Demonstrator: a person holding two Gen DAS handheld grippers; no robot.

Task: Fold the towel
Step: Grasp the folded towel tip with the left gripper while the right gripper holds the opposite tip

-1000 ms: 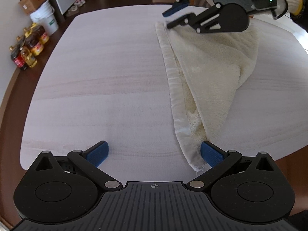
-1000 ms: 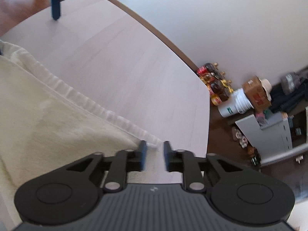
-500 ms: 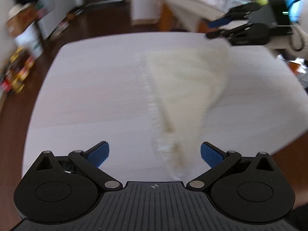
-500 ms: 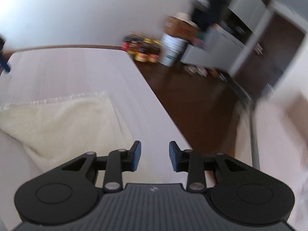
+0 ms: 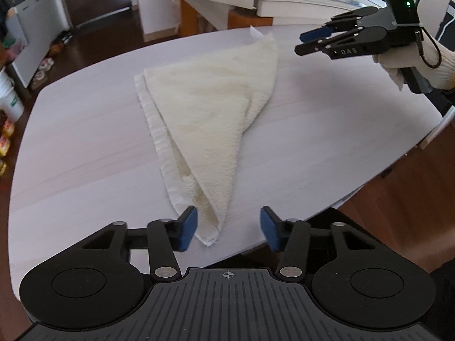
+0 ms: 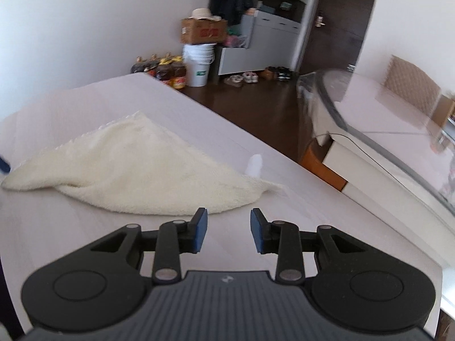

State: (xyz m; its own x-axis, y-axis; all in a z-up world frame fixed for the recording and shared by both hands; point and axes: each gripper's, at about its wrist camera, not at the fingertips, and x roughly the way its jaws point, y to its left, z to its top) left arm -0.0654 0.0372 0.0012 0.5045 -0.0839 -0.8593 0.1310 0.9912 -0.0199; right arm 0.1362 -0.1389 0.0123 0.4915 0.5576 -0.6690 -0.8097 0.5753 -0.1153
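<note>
A cream towel [image 5: 216, 108] lies folded into a long triangle on the pale table [image 5: 85, 142]. Its near pointed corner sits between the jaws of my left gripper [image 5: 227, 227], against the left pad. Those jaws are closing, and the right pad stays clear of the cloth. My right gripper [image 5: 303, 44], held by a gloved hand, hovers above the table beyond the towel's far corner. In the right wrist view the right gripper [image 6: 229, 231] is open with nothing between its fingers, just short of the towel [image 6: 128, 167] edge.
The table's edge [image 5: 355, 187] runs close to the right of my left gripper. A second glass-topped table [image 6: 398, 130] stands to the right. Bottles [image 6: 167, 71], a white bucket [image 6: 199, 62] and a cardboard box [image 6: 203, 29] sit on the floor by the wall.
My right gripper let go of the towel's far corner, opened wider and swung up and away. My left gripper's jaws narrowed around the near corner.
</note>
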